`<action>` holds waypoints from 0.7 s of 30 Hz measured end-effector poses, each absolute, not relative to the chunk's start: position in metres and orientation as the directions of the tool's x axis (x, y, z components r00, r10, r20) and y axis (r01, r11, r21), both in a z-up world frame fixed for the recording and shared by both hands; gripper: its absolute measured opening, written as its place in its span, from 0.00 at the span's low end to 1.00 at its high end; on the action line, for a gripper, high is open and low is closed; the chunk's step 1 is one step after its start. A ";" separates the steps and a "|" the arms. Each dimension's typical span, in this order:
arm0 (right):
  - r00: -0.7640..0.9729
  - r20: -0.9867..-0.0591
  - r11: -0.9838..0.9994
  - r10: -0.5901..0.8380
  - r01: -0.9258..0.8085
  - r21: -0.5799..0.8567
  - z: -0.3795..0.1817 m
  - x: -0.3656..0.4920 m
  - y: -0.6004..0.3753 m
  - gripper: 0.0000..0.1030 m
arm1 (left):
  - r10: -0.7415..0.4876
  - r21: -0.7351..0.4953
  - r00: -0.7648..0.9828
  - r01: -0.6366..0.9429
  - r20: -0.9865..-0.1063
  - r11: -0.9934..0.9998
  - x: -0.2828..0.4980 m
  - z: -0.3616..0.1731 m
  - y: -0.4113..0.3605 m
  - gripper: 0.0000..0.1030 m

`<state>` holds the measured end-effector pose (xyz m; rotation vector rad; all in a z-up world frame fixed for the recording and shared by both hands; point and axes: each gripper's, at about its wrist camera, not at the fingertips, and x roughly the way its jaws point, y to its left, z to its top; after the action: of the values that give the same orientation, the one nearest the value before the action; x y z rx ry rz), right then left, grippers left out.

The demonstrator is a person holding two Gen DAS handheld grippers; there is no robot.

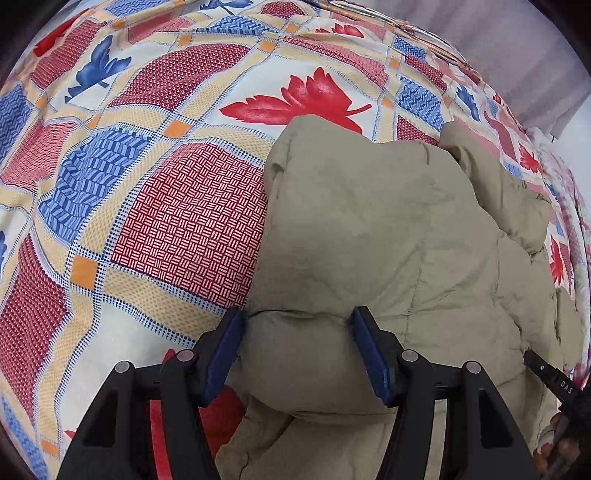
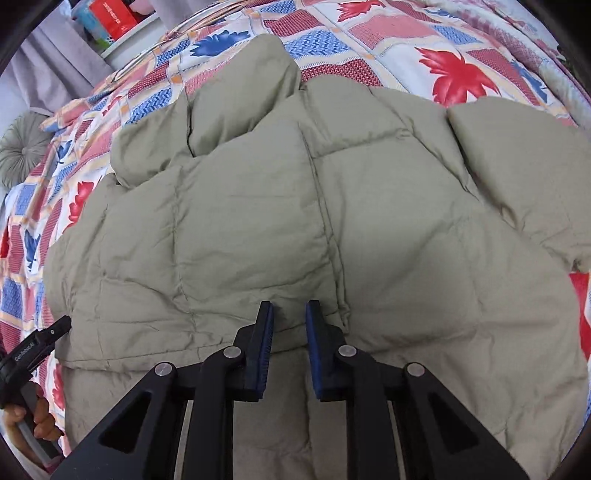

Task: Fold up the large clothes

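A large khaki puffer jacket point(image 1: 369, 229) lies on the patterned bed cover point(image 1: 147, 184). My left gripper point(image 1: 297, 317) is open, its blue pads on either side of a puffy fold at the jacket's left edge. In the right wrist view the jacket point(image 2: 295, 206) fills the middle, collar away from me. My right gripper point(image 2: 290, 308) has its jaws a narrow gap apart with a seam ridge of the jacket between them. The other gripper's tip shows at the right edge of the left wrist view point(image 1: 546, 373) and at the left edge of the right wrist view point(image 2: 40, 343).
The bed cover point(image 2: 443, 55) with red and blue leaf prints spreads all around the jacket. A grey round cushion point(image 2: 20, 147) and a shelf with a red box point(image 2: 114, 18) stand beyond the far left bed edge. Grey curtain point(image 1: 535, 55) hangs behind.
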<state>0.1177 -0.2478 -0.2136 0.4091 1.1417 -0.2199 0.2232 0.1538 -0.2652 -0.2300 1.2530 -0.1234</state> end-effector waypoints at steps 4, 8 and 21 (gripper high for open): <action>0.382 -0.923 0.903 0.045 0.380 0.201 -0.207 0.107 -0.255 0.18 | -0.174 -0.189 0.298 -0.024 -0.939 0.982 0.223 -0.257 0.149 0.61; 0.394 -0.914 0.866 0.096 0.419 0.272 -0.193 0.085 -0.271 0.21 | -0.156 -0.156 0.314 0.025 -0.937 0.987 0.215 -0.234 0.135 0.61; 0.352 -0.915 0.757 0.196 0.539 0.369 -0.186 0.003 -0.297 0.35 | -0.161 -0.112 0.315 0.170 -0.935 0.979 0.145 -0.178 0.060 0.61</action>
<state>0.0026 -0.2969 -0.1863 0.7187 1.2172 -0.2481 0.1447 0.0598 -0.1783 0.0083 1.2310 -0.2185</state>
